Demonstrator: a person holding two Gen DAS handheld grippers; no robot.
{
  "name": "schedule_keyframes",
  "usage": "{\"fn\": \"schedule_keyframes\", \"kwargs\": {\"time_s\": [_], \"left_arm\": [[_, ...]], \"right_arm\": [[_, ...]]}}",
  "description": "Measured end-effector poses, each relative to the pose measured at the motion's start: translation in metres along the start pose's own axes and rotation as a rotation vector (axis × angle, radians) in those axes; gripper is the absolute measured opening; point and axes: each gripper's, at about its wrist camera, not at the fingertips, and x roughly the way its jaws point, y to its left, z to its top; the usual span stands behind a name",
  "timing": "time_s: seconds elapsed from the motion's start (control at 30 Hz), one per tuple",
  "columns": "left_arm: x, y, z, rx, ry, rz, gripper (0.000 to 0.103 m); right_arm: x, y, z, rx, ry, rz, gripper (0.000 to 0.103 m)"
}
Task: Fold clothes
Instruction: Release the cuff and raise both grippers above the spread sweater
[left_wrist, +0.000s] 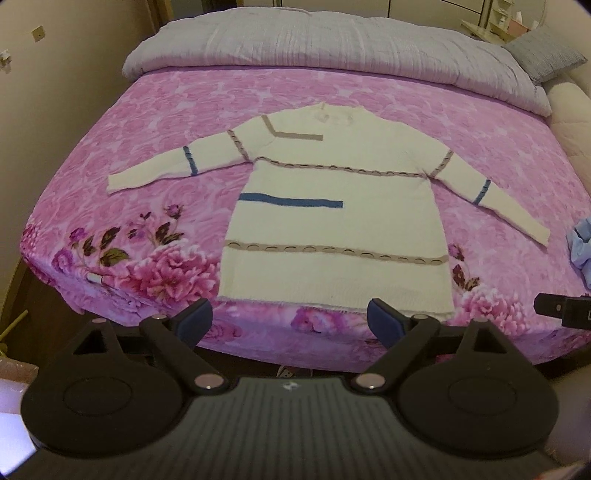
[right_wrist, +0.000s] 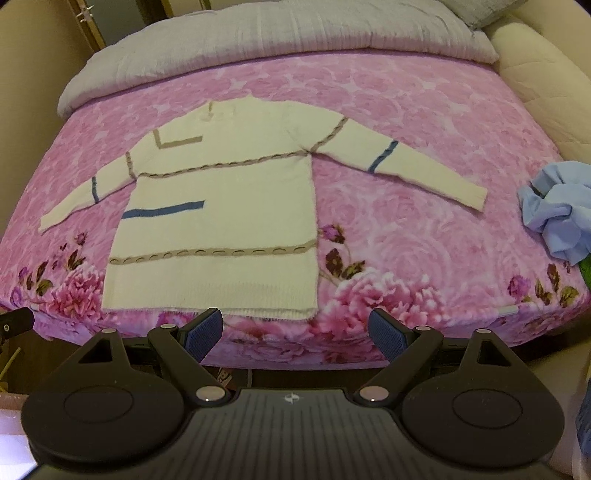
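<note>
You are holding both grippers short of the near edge of the bed (left_wrist: 258, 92), above the hem of the sweater (left_wrist: 332, 229). The left gripper (left_wrist: 290, 319) is showing its fingers spread wide and holding nothing; the right gripper (right_wrist: 297, 326) is showing the same.

The sweater is lying flat near the middle of the pink floral cover, both sleeves spread outward. Its long axis is running from the hem, nearest you, to the collar, which is pointing toward the grey duvet (left_wrist: 332, 48) at the far end.

No fold appears started, so judge this as the approach step. The next move is likely calling for each gripper to pinch a sleeve or a hem corner.

A crumpled blue garment (right_wrist: 557, 210) is lying well apart, to the right.
</note>
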Motion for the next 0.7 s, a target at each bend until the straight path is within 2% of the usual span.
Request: {"fn": "schedule_keyframes", "kwargs": {"time_s": [0.7], "left_arm": [[-0.0106, 0.0032, -0.0039, -0.017, -0.025, 0.008, 0.09]], "right_arm": [[-0.0071, 0.0026, -0.0011, -0.026, -0.009, 0.005, 0.088]]}}
